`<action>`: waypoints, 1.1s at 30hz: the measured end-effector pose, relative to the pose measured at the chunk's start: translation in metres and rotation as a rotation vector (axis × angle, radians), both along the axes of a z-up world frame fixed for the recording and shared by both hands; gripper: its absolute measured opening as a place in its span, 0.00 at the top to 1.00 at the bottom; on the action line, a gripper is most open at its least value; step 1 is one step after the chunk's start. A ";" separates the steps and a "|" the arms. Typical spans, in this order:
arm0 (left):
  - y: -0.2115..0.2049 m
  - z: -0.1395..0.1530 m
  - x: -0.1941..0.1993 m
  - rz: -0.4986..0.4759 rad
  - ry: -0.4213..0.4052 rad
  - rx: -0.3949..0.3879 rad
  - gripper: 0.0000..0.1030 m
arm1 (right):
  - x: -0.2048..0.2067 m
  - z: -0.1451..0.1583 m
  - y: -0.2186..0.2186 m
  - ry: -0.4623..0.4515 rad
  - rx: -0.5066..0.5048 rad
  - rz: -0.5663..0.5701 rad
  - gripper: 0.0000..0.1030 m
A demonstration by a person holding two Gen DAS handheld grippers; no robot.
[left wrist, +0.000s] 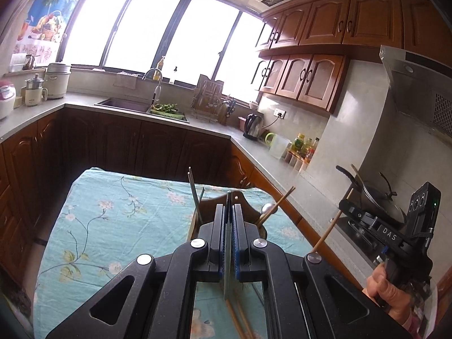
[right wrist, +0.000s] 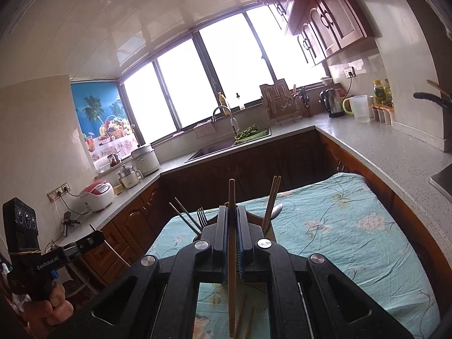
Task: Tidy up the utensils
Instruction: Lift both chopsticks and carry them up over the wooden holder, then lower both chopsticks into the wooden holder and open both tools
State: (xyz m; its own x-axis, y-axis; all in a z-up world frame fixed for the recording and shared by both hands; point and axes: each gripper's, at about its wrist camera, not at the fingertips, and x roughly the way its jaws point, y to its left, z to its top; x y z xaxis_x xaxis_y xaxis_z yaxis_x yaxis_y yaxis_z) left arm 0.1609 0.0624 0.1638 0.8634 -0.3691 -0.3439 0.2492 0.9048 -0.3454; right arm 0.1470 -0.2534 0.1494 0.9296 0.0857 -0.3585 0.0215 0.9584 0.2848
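My left gripper [left wrist: 229, 206] is shut on a thin metal chopstick [left wrist: 227, 248] that runs up between its pads. My right gripper [right wrist: 232, 207] is shut on a wooden chopstick [right wrist: 231, 243], held the same way. Both hover above a table with a teal floral cloth [left wrist: 113, 212]. Just beyond the fingers stands a dark wooden utensil holder [left wrist: 250, 207]. It carries metal chopsticks [right wrist: 183, 217] and a fork [right wrist: 202, 216] on the left, and wooden chopsticks [right wrist: 272, 203] and a spoon [right wrist: 277, 209] on the right. More wooden chopsticks [left wrist: 237, 319] lie on the cloth below.
A grey counter [right wrist: 381, 152] wraps around the table, with a sink [left wrist: 124, 104], a kettle [left wrist: 252, 125], a jug and bottles. A wok [left wrist: 375, 195] sits on the stove to the right. Rice cookers [right wrist: 97, 195] stand on the left counter. A hand [left wrist: 389, 291] grips the right tool.
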 end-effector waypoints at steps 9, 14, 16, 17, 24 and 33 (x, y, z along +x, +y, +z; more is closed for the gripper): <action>0.002 0.017 0.044 0.068 -0.117 -0.040 0.98 | 0.038 0.030 -0.010 -0.124 -0.013 -0.057 0.95; 0.001 -0.004 0.077 0.110 -0.133 -0.067 0.98 | 0.060 0.030 -0.012 -0.187 -0.034 -0.095 0.95; -0.002 -0.018 0.091 0.119 -0.111 -0.083 0.98 | 0.067 0.023 -0.013 -0.191 -0.037 -0.104 0.95; -0.003 -0.025 0.097 0.125 -0.102 -0.089 0.98 | 0.071 0.018 -0.014 -0.190 -0.040 -0.107 0.95; -0.018 -0.062 0.129 0.151 -0.042 -0.097 0.98 | 0.080 -0.019 -0.008 -0.178 -0.081 -0.121 0.95; -0.021 -0.091 0.160 0.138 0.030 -0.107 0.98 | 0.089 -0.057 -0.012 -0.089 -0.055 -0.120 0.95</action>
State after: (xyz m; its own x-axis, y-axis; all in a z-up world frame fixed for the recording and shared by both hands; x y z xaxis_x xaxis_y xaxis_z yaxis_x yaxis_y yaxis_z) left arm 0.3206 0.0416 0.0731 0.8985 -0.2836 -0.3352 0.1132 0.8872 -0.4472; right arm 0.2355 -0.2658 0.0919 0.9602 -0.0457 -0.2755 0.1142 0.9645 0.2379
